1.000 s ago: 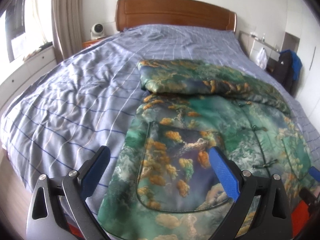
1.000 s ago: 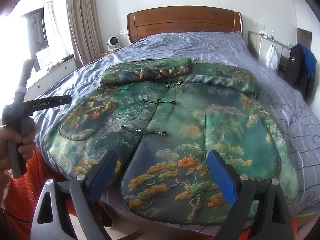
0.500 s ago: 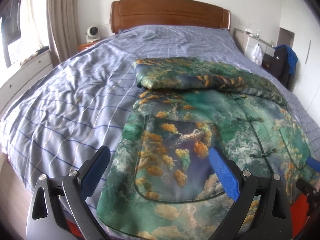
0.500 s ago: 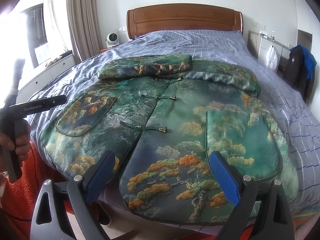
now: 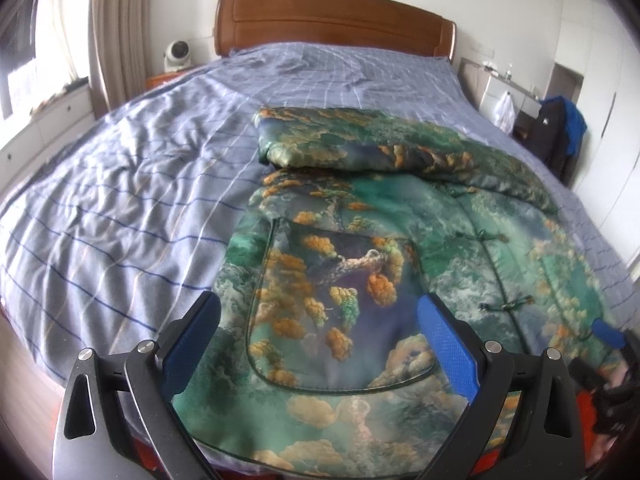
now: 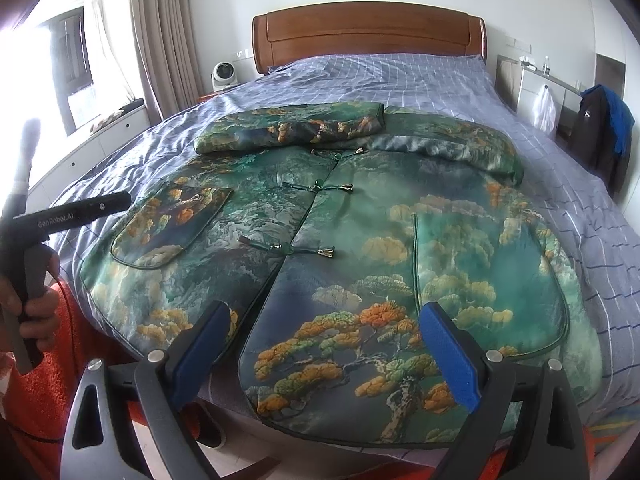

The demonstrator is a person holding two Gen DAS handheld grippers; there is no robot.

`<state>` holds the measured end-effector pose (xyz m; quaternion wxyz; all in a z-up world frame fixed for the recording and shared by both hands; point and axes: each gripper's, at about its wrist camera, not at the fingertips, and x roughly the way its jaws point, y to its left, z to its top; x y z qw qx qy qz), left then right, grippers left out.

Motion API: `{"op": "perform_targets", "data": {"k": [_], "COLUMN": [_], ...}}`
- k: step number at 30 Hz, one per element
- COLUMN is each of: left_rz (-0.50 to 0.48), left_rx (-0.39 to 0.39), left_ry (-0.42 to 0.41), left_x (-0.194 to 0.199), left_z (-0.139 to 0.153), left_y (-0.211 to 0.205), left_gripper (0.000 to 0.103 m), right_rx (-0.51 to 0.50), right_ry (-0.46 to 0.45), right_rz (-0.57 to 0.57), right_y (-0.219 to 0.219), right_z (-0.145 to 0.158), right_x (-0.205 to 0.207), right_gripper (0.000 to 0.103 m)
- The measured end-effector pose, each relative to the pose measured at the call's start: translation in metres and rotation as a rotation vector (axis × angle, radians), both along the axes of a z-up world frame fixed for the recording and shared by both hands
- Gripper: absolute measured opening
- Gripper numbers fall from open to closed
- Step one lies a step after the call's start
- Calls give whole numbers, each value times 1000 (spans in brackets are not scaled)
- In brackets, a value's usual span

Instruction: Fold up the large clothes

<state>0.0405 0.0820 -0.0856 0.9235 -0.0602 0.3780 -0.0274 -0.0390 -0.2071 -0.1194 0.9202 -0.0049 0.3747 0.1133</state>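
Observation:
A large green jacket (image 6: 360, 216) with orange tree print lies front up on the bed, both sleeves folded across its top; it also shows in the left wrist view (image 5: 360, 264). Its hem hangs at the bed's near edge. My left gripper (image 5: 320, 336) is open and empty, just above the jacket's left patch pocket (image 5: 328, 312) near the hem. My right gripper (image 6: 324, 340) is open and empty, just above the hem of the jacket's right front panel. The left gripper's handle (image 6: 68, 212) shows at the left in the right wrist view.
The bed (image 5: 120, 200) has a blue checked cover and a wooden headboard (image 6: 368, 32). A white fan (image 6: 224, 74) stands on the left nightstand. A dark and blue coat (image 6: 604, 132) hangs at the right. Curtains and a window lie at the left.
Both grippers have moved slightly nearer to the jacket's hem. Both stay open. The jacket has not moved.

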Motion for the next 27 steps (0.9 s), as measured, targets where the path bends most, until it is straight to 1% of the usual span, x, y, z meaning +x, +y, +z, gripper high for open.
{"op": "perform_targets", "data": {"k": [2,5,6,9,12,15,18,21,27], "left_rz": [1,-11,-14,-17,-14,-9,-5,-1,-14], "left_rx": [-48,-86,-84,-41,-17,-24,-35,-14,16], "left_ry": [9,13,7,-16,-19,0,36,56,58], "left_x": [2,3,3,0,-1,2,4,5,5], "left_z": [1,3,4,9,12,11,8,5,5], "left_y": [5,10,10,8,9,11,14,14,12], "left_gripper": [99,99,99,99,100,100,100,100,100], "right_rx": [-1,-2,-3,-4,-2,-4,-4,-4,-1], "right_ry": [0,-2,-2,-1,1,1,2,2,5], "right_rz": [2,5,6,6,4,9,14,13,5], "right_y": [0,1,1,1,1,2,3,3,1], "right_z": [0,0,0,0,-1,-1,-1,-2,-2], "right_x": [0,-2,-2,-3,-3,-3,-3,-3,-3], "right_gripper": [95,95,95,95,95,95,95,95,95]}}
